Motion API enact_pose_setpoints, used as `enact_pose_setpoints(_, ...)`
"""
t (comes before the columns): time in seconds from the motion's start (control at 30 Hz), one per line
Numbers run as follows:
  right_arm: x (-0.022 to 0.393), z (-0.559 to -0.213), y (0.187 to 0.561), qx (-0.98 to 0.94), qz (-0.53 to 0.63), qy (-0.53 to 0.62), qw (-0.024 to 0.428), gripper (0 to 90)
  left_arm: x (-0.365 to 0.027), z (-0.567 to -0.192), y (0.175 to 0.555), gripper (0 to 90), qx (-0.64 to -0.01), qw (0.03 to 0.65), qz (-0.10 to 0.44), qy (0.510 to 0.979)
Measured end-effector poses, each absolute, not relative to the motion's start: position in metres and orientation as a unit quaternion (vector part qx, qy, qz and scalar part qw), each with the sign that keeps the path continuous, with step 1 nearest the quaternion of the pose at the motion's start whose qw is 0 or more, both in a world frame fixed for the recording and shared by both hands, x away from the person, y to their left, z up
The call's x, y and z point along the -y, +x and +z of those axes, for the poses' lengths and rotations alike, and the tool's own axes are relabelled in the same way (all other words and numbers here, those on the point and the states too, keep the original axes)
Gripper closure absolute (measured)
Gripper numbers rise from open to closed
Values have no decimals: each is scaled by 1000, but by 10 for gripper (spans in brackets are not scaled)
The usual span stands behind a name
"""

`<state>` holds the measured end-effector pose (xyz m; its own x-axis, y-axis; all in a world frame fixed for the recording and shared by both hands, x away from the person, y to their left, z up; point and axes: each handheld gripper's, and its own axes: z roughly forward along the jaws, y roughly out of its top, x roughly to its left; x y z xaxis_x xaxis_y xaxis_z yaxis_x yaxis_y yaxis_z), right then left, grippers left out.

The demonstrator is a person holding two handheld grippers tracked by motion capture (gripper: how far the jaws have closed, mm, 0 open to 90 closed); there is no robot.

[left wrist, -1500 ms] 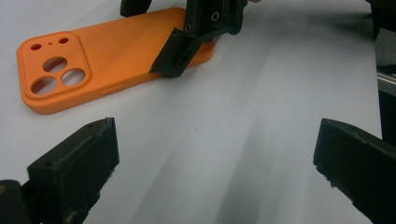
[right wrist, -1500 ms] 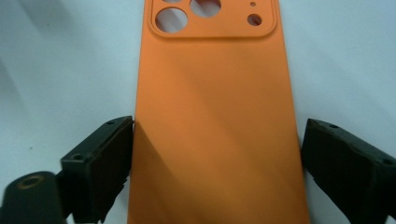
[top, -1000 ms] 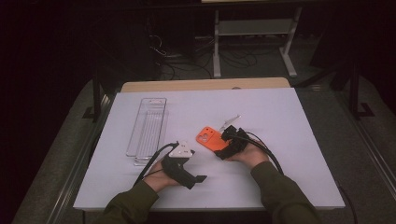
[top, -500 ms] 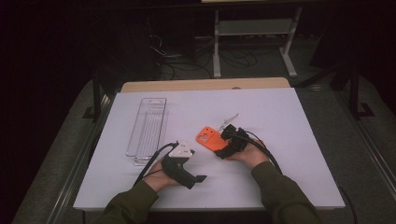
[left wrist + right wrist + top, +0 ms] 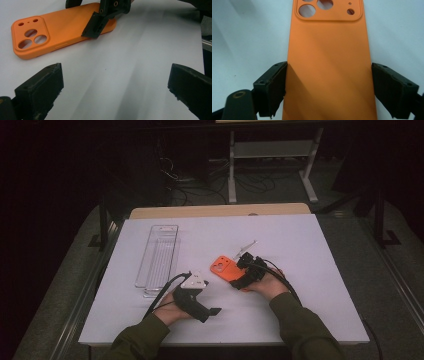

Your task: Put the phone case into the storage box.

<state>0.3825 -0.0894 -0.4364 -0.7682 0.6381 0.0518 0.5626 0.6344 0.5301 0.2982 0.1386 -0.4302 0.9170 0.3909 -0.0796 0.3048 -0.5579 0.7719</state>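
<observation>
An orange phone case [image 5: 222, 266] lies flat, camera holes facing up, on the white table [image 5: 310, 295] right of centre. My right gripper [image 5: 241, 274] reaches in from the case's near end. In the right gripper view its two pads sit against the long edges of the case [image 5: 329, 57], so the right gripper [image 5: 329, 92] is shut on it. My left gripper [image 5: 209, 306] rests on the table nearer the front edge, left of the case. In the left gripper view this left gripper [image 5: 115, 87] stands open over bare table, with the case [image 5: 57, 32] farther ahead.
A long clear plastic tray [image 5: 159, 255] lies on the left part of the table. A small thin white piece [image 5: 247, 246] lies just beyond the case. Cables trail from both grippers toward the front edge. Dark floor and a metal stand lie behind the table.
</observation>
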Motion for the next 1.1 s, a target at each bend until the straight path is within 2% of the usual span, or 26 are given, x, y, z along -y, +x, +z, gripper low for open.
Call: enact_pose_setpoints(1.1,113,-409,373,-903,289,311,61,153,-139,-431,300,0,-198,425,52,882)
